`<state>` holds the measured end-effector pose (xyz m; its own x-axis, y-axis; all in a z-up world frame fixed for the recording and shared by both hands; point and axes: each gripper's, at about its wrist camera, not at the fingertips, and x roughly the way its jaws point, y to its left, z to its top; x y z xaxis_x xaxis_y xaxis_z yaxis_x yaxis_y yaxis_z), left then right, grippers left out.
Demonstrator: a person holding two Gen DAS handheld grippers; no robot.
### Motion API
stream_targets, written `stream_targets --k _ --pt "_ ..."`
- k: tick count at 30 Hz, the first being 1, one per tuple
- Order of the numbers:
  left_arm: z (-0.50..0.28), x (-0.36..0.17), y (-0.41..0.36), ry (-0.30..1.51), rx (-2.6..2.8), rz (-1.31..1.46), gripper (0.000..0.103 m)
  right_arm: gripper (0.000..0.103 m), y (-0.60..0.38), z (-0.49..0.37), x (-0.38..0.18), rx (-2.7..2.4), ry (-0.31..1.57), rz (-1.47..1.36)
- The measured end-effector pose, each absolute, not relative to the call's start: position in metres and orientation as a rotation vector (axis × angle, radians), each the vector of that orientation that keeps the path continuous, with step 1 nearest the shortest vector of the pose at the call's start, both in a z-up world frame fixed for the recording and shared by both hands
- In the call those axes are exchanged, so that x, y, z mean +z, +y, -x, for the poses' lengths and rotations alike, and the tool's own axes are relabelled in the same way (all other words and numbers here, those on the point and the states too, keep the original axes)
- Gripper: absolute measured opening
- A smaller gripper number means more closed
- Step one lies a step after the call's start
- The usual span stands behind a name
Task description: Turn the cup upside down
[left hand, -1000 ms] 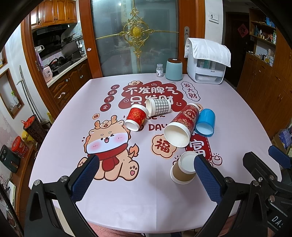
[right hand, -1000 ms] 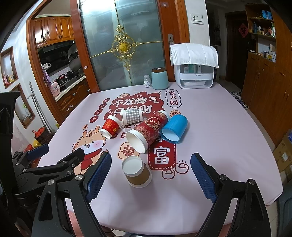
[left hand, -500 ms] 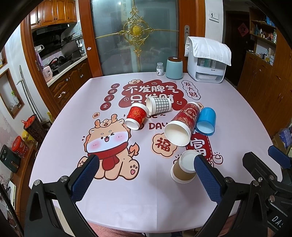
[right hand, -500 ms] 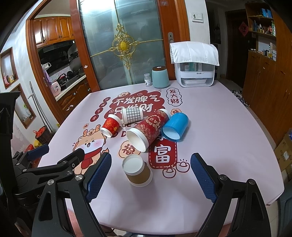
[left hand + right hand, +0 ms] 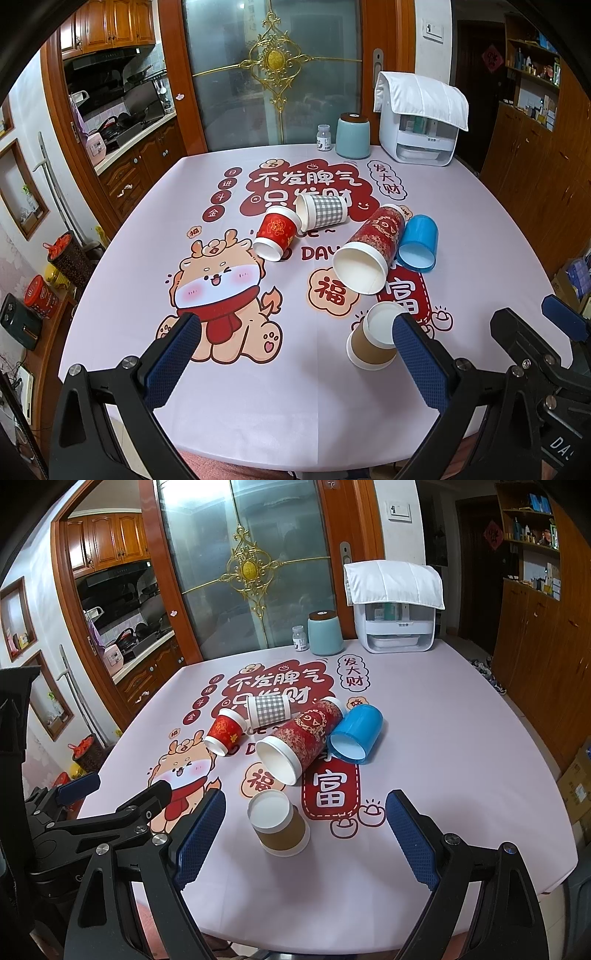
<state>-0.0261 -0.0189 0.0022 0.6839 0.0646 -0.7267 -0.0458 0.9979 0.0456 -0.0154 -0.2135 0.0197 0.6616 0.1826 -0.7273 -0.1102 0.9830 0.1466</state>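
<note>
cups lay tipped on surface [image 5: 461, 775]; brown cup [image 5: 281, 829] already stood mouth down, near right hand-held gripper [image 5: 304, 823]. both grippers wide open, empty; left hand-held gripper [image 5: 295, 347] too. step: picking next cup. next move likely: reach big red cup [image 5: 299, 738], grab, turn over.

tablecloth [image 5: 443, 775] ctr banner: "不发脾气"
right oval: "发大财"
lower badges: "福", "富"
mid frame: "DAY", partly hidden by cups

Brown cup [image 5: 281, 829], white rim; red patterned tall cup [image 5: 301, 734]; grey checked cup [image 5: 268, 709]; blue cup [image 5: 355, 734]; pale pink desk [image 5: 424, 775], red print.
</note>
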Motion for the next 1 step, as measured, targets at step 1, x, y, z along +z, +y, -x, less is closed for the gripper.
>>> stream_targets --k 1 --pt "0.0265 0.0014 -0.0187 0.817 0.062 -0.024 0.102 0.09 -0.2139 0.0149 0.0199 0.166 0.833 -0.093"
